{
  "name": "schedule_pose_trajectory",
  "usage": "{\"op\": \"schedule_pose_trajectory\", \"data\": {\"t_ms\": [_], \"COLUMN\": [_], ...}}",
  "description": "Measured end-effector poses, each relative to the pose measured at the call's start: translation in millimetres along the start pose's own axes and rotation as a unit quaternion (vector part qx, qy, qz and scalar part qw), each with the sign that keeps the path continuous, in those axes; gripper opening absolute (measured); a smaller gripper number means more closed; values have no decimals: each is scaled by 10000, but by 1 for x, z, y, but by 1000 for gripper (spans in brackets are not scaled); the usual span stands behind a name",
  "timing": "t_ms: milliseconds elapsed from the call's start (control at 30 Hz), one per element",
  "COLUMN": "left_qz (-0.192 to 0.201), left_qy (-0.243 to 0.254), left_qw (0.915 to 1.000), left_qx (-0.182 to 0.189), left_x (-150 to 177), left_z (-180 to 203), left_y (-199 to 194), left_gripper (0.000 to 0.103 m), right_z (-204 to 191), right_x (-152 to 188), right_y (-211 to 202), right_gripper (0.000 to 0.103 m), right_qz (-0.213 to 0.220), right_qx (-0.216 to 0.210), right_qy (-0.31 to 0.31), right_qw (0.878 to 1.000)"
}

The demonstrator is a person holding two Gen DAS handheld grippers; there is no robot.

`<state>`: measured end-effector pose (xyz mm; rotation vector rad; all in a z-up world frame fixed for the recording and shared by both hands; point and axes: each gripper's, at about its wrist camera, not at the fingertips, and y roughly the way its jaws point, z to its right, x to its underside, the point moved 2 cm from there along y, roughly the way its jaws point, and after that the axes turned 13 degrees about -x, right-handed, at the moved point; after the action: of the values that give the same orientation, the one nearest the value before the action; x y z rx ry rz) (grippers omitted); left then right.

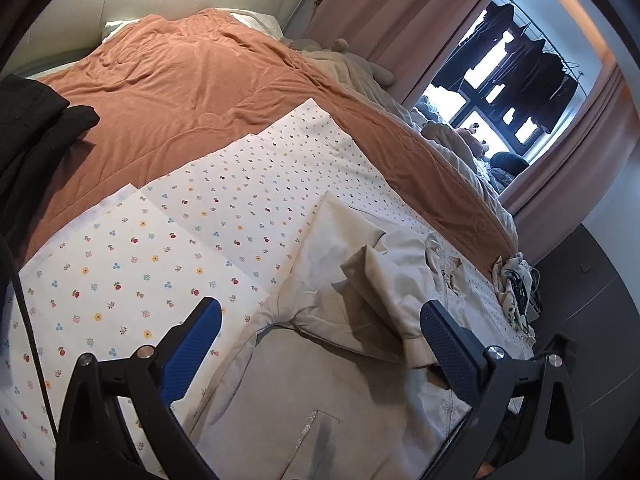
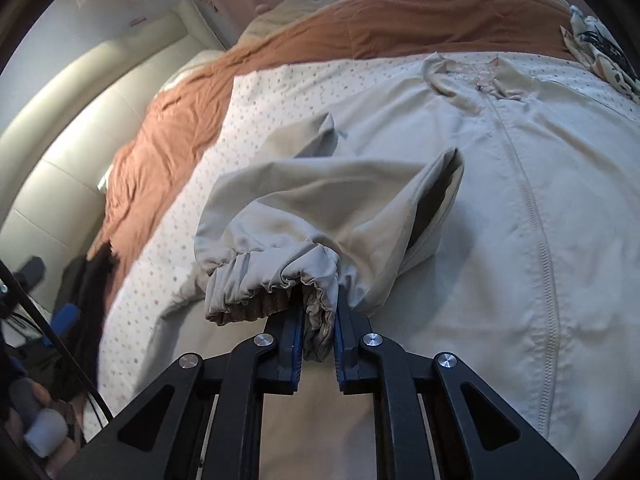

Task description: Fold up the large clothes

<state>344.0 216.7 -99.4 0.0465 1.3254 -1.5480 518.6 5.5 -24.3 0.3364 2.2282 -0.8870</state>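
A pale beige zip jacket (image 2: 500,208) lies front-up on a white dotted sheet (image 2: 256,100) spread over the bed. In the right wrist view my right gripper (image 2: 318,304) is shut on the elastic cuff (image 2: 280,276) of one sleeve, which is lifted and bunched above the jacket's body. In the left wrist view the same jacket (image 1: 304,392) fills the lower middle, its sleeve crumpled near the collar. My left gripper (image 1: 320,316) hangs open over it, blue pads (image 1: 192,352) wide apart with nothing pressed between them.
An orange-brown quilt (image 1: 180,80) covers the far bed. Black clothes (image 1: 32,128) pile at the left. A patterned cloth with cables (image 1: 516,280) sits at the bed's right edge. Pink curtains (image 1: 400,8) and a window with hanging dark clothes (image 1: 520,68) are beyond. A padded headboard (image 2: 80,120) is at left.
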Motion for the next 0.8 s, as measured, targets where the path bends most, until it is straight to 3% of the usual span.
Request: {"op": "schedule_pose_trajectory", "data": {"t_ms": [267,400,500,533,667,800], "left_qz": [-149,-216,-265,-280,-343,-388], "left_qy": [347,509,646,728,1055,1207], "left_qw": [9991,9980,9970,9962,9923,9898], "left_qx": [-200,-313,-343,-381,-543,-648], "left_x": [10,17,21,23,28,30], "left_z": [17,20,23,24,25,22], "left_y": [6,12,17,20,30,42], "left_gripper": [102,102,102,102,102,102], "right_z": [40,69,98,105,140,157], "right_x": [-5,5,11,13,19,22], "right_y": [-90,-121,-134,-135,-139,-143], "right_gripper": [9,10,16,20,72,73], "right_qz": [936,1255,1358,1355,1310,1363], "right_qx": [-338,-39,441,572,803,913], "right_qy": [516,825,1232,1334,1676,1861], "right_qw": [9937,9886,9821,9801,9738,9687]}}
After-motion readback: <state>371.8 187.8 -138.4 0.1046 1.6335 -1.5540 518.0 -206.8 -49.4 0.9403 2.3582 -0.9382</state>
